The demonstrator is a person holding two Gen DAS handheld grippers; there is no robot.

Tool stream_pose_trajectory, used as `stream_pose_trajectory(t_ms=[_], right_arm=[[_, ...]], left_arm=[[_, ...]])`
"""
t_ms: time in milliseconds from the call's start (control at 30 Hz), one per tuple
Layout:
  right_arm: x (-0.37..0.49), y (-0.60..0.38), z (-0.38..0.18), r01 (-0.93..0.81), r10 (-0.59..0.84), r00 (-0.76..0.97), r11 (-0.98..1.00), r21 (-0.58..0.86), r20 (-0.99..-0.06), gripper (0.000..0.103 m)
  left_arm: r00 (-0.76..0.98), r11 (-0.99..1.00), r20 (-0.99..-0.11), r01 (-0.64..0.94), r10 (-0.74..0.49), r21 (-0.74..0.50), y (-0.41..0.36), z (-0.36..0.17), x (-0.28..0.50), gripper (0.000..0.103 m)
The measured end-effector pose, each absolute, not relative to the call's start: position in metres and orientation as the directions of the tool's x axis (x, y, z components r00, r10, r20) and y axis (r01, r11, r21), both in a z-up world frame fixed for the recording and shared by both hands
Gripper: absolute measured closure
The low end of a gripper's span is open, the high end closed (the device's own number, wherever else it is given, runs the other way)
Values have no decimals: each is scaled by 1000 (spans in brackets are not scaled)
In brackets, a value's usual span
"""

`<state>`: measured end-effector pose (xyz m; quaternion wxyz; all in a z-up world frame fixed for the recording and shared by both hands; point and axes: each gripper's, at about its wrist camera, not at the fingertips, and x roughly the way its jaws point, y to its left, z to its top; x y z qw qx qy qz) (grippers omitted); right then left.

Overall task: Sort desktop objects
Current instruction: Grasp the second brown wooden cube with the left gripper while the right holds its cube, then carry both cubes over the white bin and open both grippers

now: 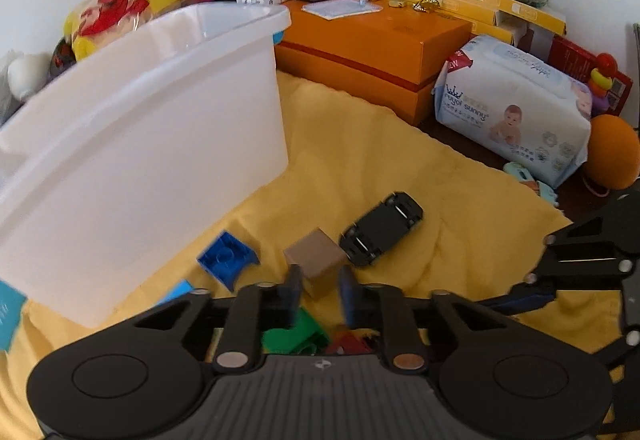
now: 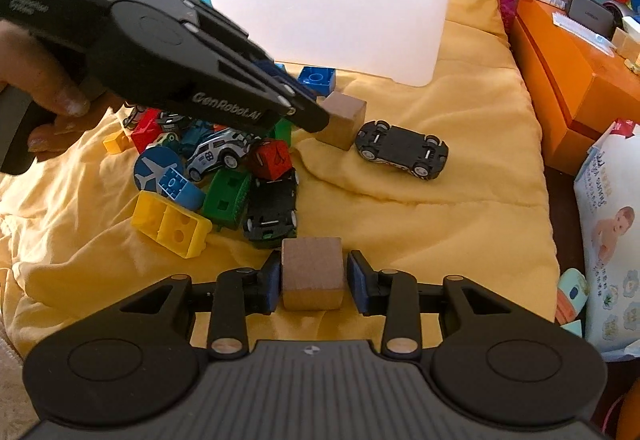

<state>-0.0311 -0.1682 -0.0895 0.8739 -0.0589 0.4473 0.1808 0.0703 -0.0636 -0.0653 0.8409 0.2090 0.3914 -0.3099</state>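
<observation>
My left gripper (image 1: 319, 290) straddles a wooden cube (image 1: 316, 258) on the yellow cloth; its fingers (image 1: 294, 286) sit on both sides with small gaps, so it is open. The right wrist view shows the same cube (image 2: 344, 120) at the left gripper's tips (image 2: 316, 122). My right gripper (image 2: 313, 282) holds a second wooden cube (image 2: 313, 272) between its pads, a little above the cloth. An overturned black toy car (image 1: 382, 228) lies just right of the first cube, also seen in the right wrist view (image 2: 402, 150). A blue brick (image 1: 226, 258) lies to the left.
A white plastic bin (image 1: 140, 136) stands at the left, also in the right wrist view (image 2: 332, 0). A pile of bricks and toy cars (image 2: 224, 176) lies on the yellow cloth (image 2: 440, 220). Orange boxes (image 1: 372, 52) and a wipes pack (image 1: 516, 108) border the far side.
</observation>
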Motion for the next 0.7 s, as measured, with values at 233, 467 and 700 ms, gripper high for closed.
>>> stream_pose_trajectory(t_ms=[233, 467, 700], right_arm=[[-31, -169, -89, -343, 249, 539, 937, 60, -805, 58], [-41, -166, -90, -342, 228, 550, 939, 32, -803, 56], [-38, -163, -82, -362, 223, 565, 932, 4, -794, 70]], left_arm=[[448, 667, -812, 738, -374, 100, -77, -77, 92, 54], [388, 656, -843, 753, -372, 58, -76, -92, 100, 60], [442, 678, -799, 733, -407, 60, -58, -69, 86, 60]])
